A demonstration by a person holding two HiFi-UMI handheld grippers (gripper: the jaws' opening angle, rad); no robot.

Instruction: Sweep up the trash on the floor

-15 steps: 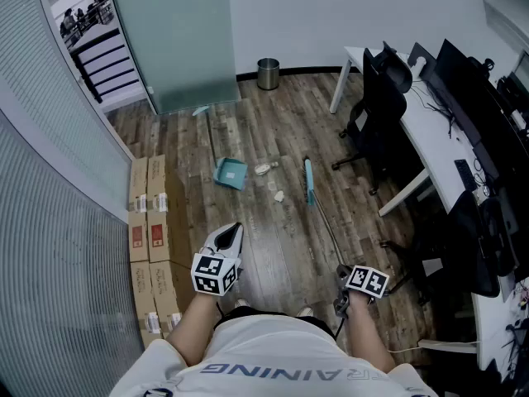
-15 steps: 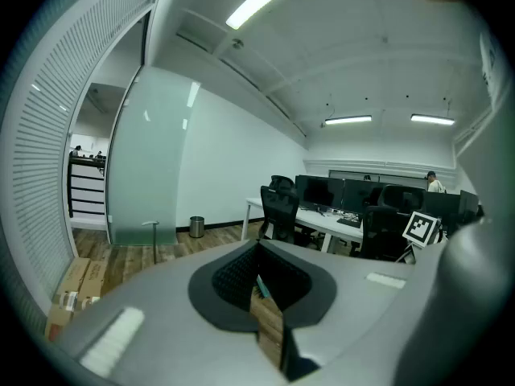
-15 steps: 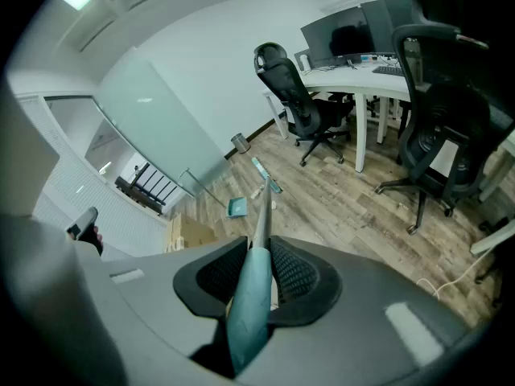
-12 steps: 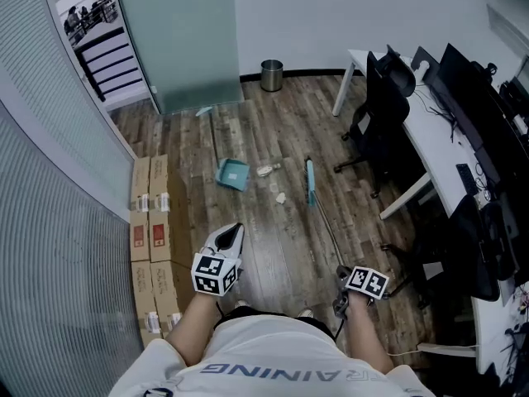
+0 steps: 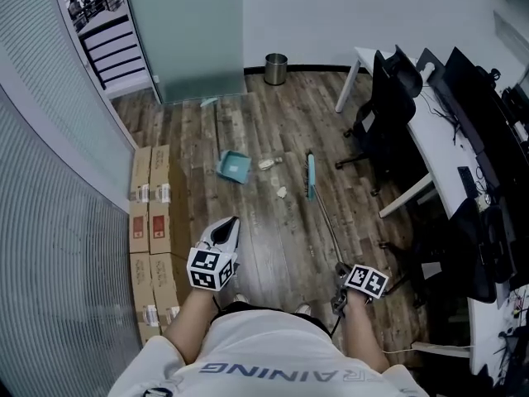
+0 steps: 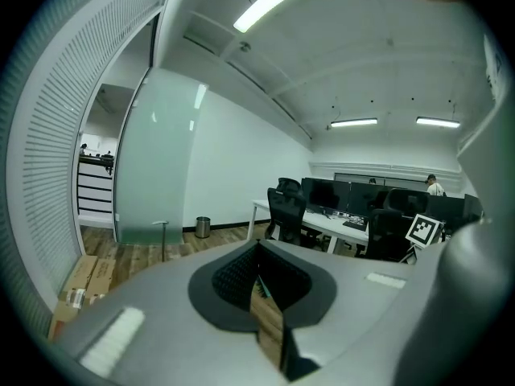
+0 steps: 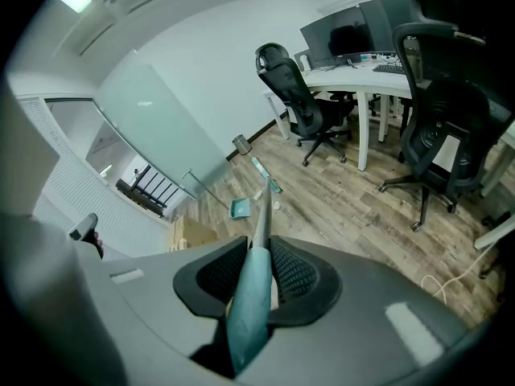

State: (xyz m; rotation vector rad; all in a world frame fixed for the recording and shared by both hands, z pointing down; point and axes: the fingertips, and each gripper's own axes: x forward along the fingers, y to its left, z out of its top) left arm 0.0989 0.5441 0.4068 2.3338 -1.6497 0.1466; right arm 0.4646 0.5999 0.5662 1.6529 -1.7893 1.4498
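The red labels on the cardboard boxes (image 5: pixel 150 213) are too small for me to read. My left gripper (image 5: pixel 230 226) has its fingers closed on nothing, so the dustpan (image 5: pixel 234 166) sits unheld on the floor (image 5: pixel 273 246), and a hard push may slide it away. The trash (image 5: pixel 282 192) lies between it and the broom (image 5: pixel 310 177). My right gripper (image 5: pixel 341 281) clamps the broom's handle end, and that long lever could twist and scatter scraps. The lettering on the shirt (image 5: pixel 273 350) is partly hidden.

A: Dustpan (image 5: pixel 234 166)?
B: On the floor (image 5: pixel 273 238), mid-room. Trash scraps (image 5: pixel 266 164) lie just right of it; broom (image 5: pixel 310 178) right of those.
A: Edges?
B: Boxes (image 5: pixel 150 222) line the left wall; bin (image 5: pixel 276 69) at the far wall; desk (image 5: pixel 430 131) right, chair (image 5: pixel 384 110) on its left side.
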